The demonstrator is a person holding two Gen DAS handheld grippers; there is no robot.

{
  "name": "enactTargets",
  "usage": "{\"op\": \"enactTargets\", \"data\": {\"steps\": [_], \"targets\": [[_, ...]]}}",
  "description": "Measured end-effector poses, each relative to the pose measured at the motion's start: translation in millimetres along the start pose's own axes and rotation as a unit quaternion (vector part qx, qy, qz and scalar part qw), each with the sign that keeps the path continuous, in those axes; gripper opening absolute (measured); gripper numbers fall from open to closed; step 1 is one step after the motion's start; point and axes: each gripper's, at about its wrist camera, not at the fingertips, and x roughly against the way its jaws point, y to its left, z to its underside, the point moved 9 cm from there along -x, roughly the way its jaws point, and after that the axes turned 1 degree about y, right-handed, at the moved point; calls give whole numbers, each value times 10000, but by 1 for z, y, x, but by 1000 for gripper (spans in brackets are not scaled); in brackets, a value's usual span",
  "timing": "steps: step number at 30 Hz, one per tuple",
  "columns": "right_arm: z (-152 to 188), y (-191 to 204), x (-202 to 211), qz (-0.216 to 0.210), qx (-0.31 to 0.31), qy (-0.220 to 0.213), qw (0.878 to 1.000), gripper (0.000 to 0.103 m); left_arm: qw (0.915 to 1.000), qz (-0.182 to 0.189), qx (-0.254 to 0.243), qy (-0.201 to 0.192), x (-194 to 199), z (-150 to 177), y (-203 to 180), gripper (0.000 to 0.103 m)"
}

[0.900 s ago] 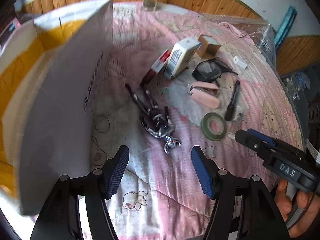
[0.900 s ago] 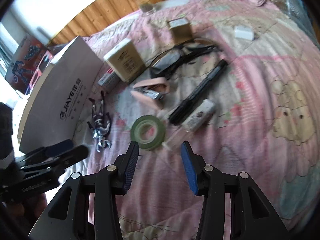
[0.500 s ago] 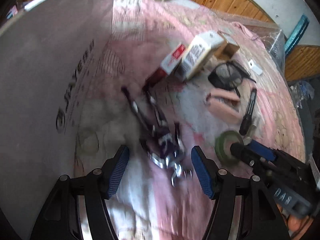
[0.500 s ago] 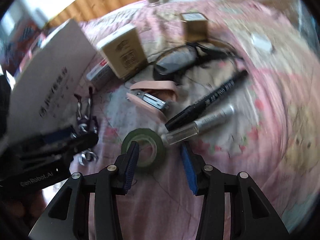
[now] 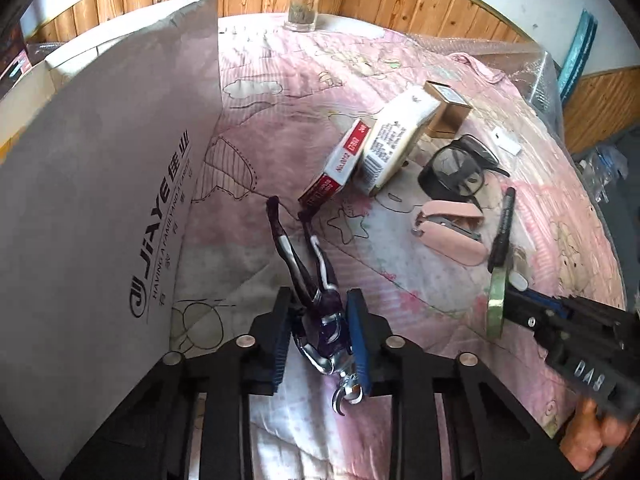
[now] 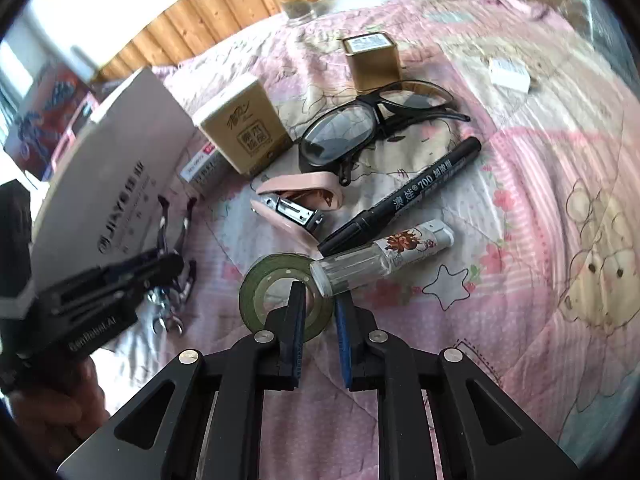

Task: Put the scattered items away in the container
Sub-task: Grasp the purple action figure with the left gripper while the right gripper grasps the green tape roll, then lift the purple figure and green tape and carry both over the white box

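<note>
Left claw (image 5: 320, 336): clamped round the toy figure (image 5: 316, 308); its dangling legs may snag the box (image 5: 100, 208).
Right claw (image 6: 318, 320): pinching the tape roll's (image 6: 256, 292) rim; thin hold, it may slip out.

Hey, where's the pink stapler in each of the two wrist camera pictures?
Left wrist view: the pink stapler lies right of centre, between the black glasses and the black marker.
Right wrist view: the pink stapler lies just left of centre, below the glasses.
Shared landmark: the black marker beside it.
</note>
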Motion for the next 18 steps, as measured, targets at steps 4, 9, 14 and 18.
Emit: {"op": "enactTargets", "data": {"steps": [4, 9, 14, 18], "targets": [[3, 3, 4, 62, 75, -16, 10000, 15, 9998, -146, 15, 108, -5, 5, -1, 31], [5, 8, -12, 122, 280, 187, 9994, 29, 9994, -279, 1, 222, -13, 21, 0, 63], [0, 17, -19, 416, 758, 116, 9962, 16, 9988, -388, -307, -29, -15, 21, -5, 38], [-7, 12, -1, -55, 274, -23, 9996, 15, 9994, -304, -126, 51, -11, 18, 6, 23]]}}
